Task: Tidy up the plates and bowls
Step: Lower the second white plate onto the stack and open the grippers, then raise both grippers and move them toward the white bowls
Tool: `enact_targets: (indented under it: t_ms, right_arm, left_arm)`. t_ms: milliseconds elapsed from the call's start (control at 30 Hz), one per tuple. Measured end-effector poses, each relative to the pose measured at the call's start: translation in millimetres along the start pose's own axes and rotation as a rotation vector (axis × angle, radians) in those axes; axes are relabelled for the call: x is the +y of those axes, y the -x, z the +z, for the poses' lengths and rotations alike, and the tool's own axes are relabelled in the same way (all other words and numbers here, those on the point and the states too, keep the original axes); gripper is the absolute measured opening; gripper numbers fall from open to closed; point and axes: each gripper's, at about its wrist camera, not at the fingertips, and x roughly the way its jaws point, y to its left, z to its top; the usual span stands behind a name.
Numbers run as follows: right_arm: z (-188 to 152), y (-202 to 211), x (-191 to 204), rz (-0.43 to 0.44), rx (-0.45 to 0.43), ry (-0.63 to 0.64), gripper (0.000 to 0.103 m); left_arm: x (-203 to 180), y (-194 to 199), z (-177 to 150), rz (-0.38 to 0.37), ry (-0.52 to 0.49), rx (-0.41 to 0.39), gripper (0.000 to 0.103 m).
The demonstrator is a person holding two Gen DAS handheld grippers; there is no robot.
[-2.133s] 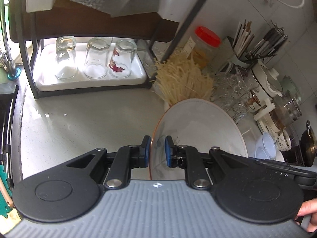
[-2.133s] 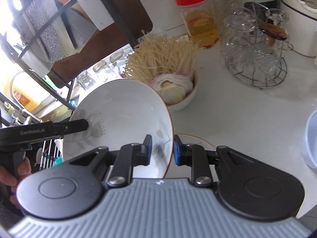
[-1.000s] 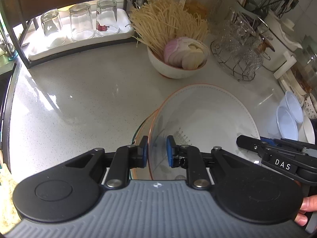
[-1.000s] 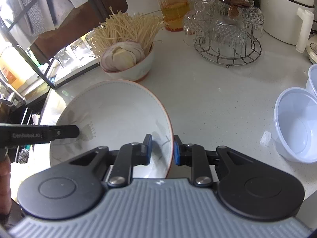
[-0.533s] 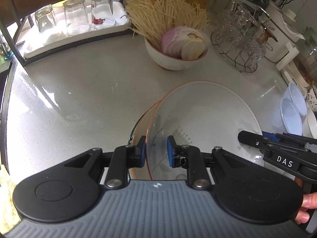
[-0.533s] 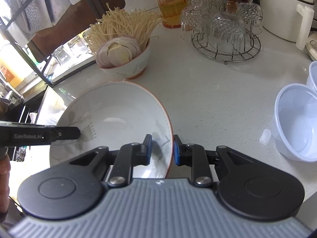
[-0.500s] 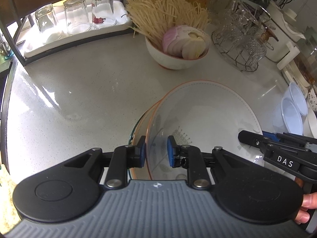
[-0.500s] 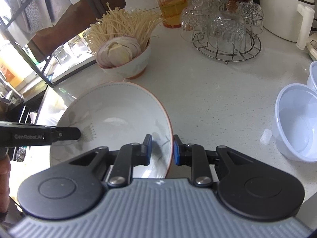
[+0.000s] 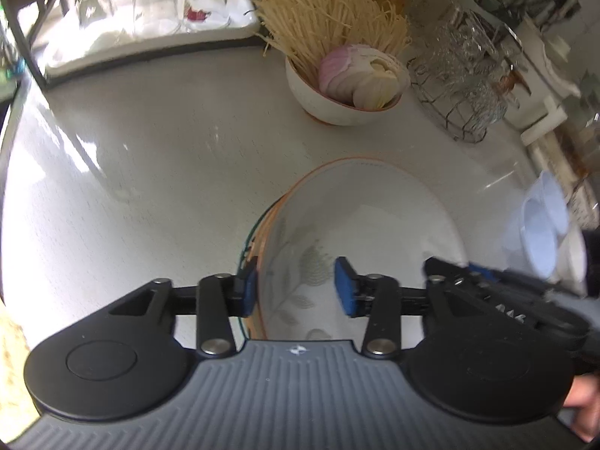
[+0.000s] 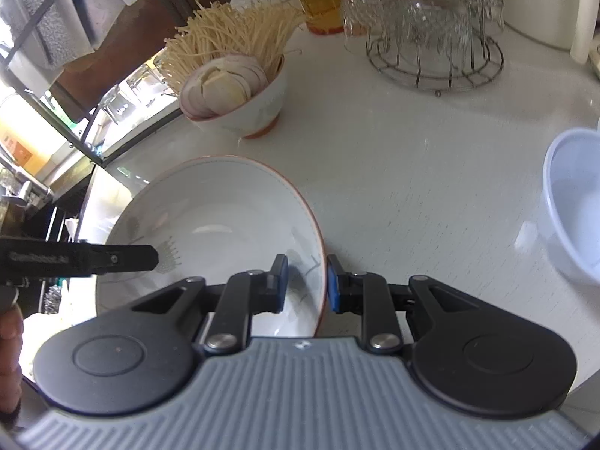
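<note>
White counter (image 10: 412, 172): right gripper (image 10: 303, 283) pinches bowl (image 10: 225, 206); left gripper (image 9: 296, 287) spread.

Little can be read. In the right wrist view, the left tool (image 10: 112, 258) reaches in from the left, level with the right tool's fingertips, and its black finger bears a line of pale lettering; it is too blurred to make out. In the left wrist view, the right tool (image 9: 487, 288) lies to the right of the left tool's fingertips, and its black arm carries a few pale characters, smeared by motion and unreadable. No legible label, number or brand shows on any other thing.
</note>
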Motion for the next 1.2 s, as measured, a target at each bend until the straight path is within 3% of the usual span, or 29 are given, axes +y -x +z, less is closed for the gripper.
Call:
enact_targets:
  t_ms: [267,400,500,667,1200]
  right_arm:
    - [0,-2,-2,0.005,0.001,-0.027,0.024]
    - [-1,-2,-2,0.013,-0.001,-0.03,0.025]
    - [-2,-2,0,0.001,0.003,-0.027,0.025]
    - [-4,-1,2,-0.015,-0.006,-0.029,0.025]
    - [23,95,31,-0.123,-0.304,0.004,0.026]
  left_arm:
    - [1,5,2,-0.013,0.002,0.036,0.054]
    - [1,7,2,0.021,-0.017,0.036,0.062]
    - [3,10,6,-0.021,-0.014,0.038,0.063]
    - [-7,18,13,0.012,-0.094,-0.002,0.063]
    - [-55,82,34,-0.084,-0.257,-0.246,0.063]
